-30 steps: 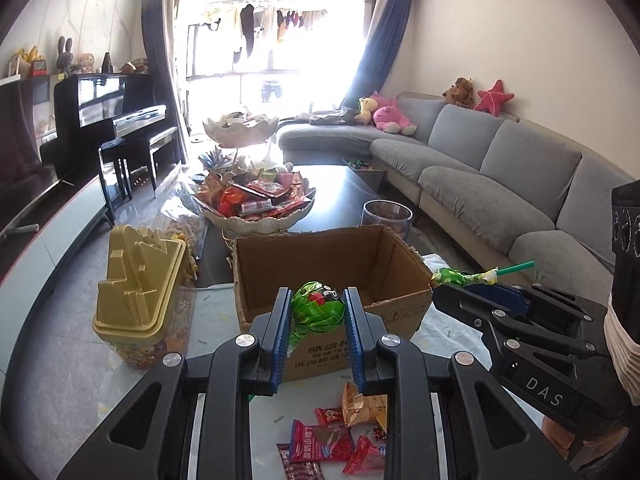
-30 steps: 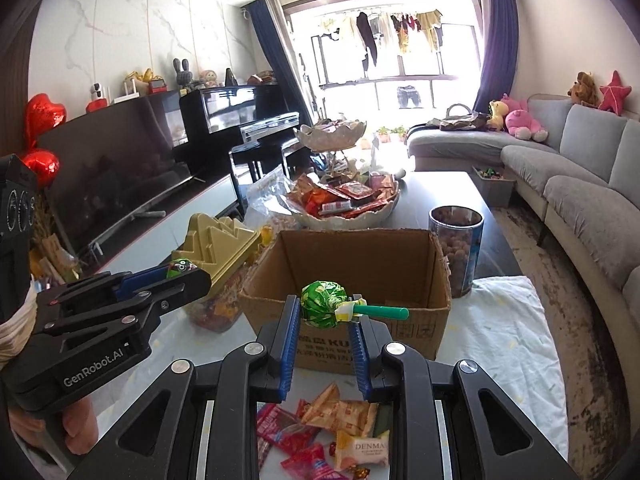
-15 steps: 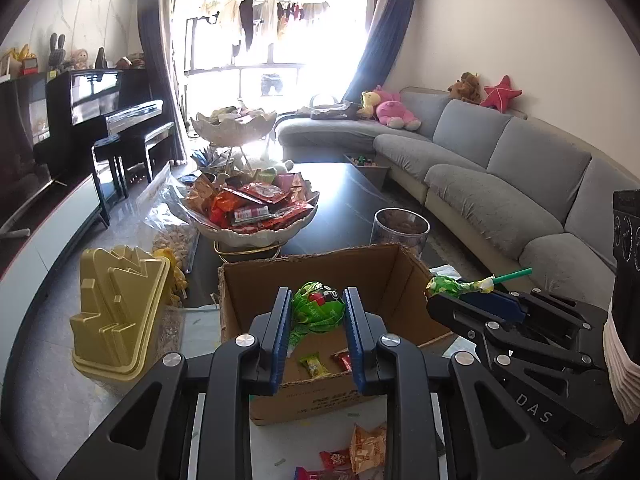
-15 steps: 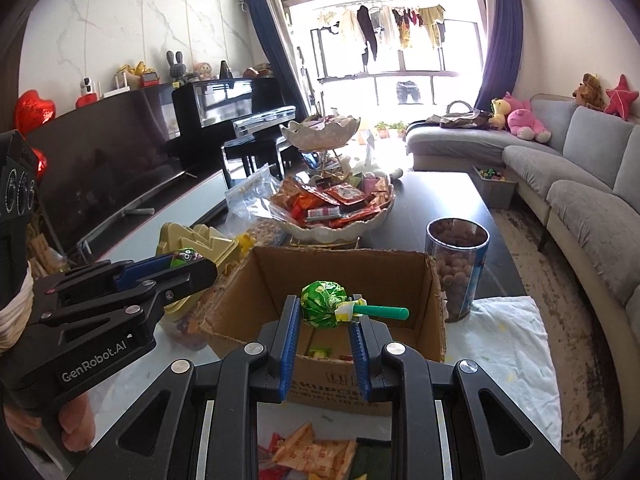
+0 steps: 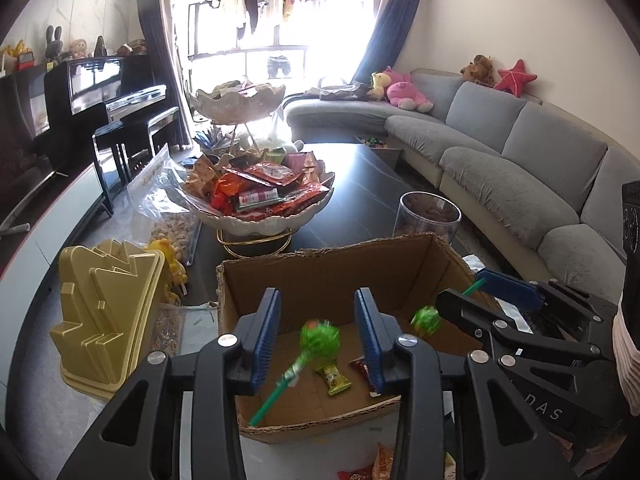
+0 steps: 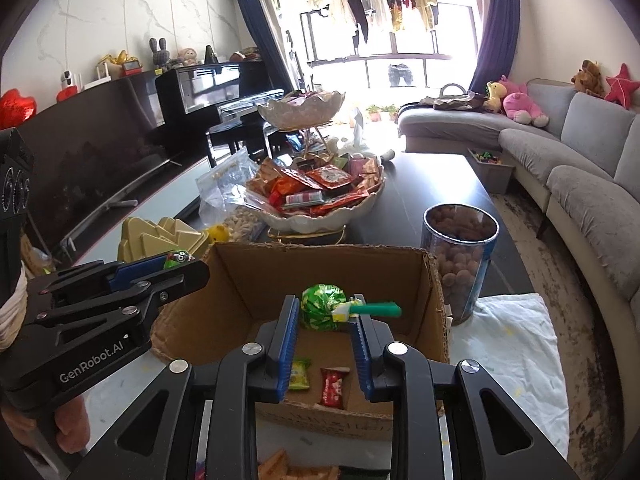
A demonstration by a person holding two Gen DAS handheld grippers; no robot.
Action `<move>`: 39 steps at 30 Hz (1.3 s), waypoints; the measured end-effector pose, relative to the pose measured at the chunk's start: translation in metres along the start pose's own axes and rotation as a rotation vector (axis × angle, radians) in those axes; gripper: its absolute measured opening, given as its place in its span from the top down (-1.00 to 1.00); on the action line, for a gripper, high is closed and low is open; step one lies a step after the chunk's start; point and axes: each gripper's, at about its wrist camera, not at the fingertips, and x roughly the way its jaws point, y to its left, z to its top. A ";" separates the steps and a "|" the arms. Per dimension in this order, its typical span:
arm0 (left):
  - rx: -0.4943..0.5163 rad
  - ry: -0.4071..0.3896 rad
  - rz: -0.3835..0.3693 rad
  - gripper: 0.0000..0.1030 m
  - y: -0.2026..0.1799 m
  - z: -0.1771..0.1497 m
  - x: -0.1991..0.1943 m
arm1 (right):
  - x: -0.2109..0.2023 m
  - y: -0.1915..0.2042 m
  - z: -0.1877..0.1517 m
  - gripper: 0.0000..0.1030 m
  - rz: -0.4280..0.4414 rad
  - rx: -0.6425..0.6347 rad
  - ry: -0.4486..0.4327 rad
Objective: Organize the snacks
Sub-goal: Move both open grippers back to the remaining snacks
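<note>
The left tongs [image 5: 318, 300] hang over the cardboard box [image 5: 320, 270], and their jaws have just been opening: the grip seen half a second ago is released, and the green lollipop [image 5: 320, 334] they carried now drops free between the blue pads, blurred, stick trailing towards 7 o'clock. It touches neither pad. At 3 o'clock in the same view the right tongs [image 5: 460, 300] are also let go, a second green lollipop [image 5: 426, 320] slipping head first under their tips. From the right wrist view that sweet [image 6: 322, 306] sits loose between the parted pads at 12 o'clock, its stick lying across the right-hand tip and pointing to 3 o'clock. Both lollipops are therefore inside the box's mouth and on their way to its floor, where a yellow-green packet [image 6: 298, 374] and a red packet [image 6: 332, 386] already lie at 6 o'clock. This pair looks delivered, provided the second stick does not snag on the tip. More wrapped snacks [image 5: 384, 460] wait on the table at 6 o'clock, so the sorting probably continues with another pickup there.
</note>
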 end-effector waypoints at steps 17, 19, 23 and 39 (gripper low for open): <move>-0.019 -0.061 -0.016 -0.06 -0.005 -0.032 -0.064 | -0.053 0.010 -0.028 0.00 0.010 -0.009 -0.047; -0.019 -0.067 -0.016 -0.08 -0.006 -0.036 -0.072 | -0.061 0.013 -0.032 -0.06 0.013 -0.014 -0.048; -0.019 -0.072 -0.016 -0.13 -0.010 -0.045 -0.086 | -0.074 0.016 -0.041 -0.09 0.015 -0.017 -0.054; -0.033 -0.056 0.000 -0.27 -0.019 -0.090 -0.125 | -0.114 0.022 -0.084 -0.26 -0.019 -0.019 -0.045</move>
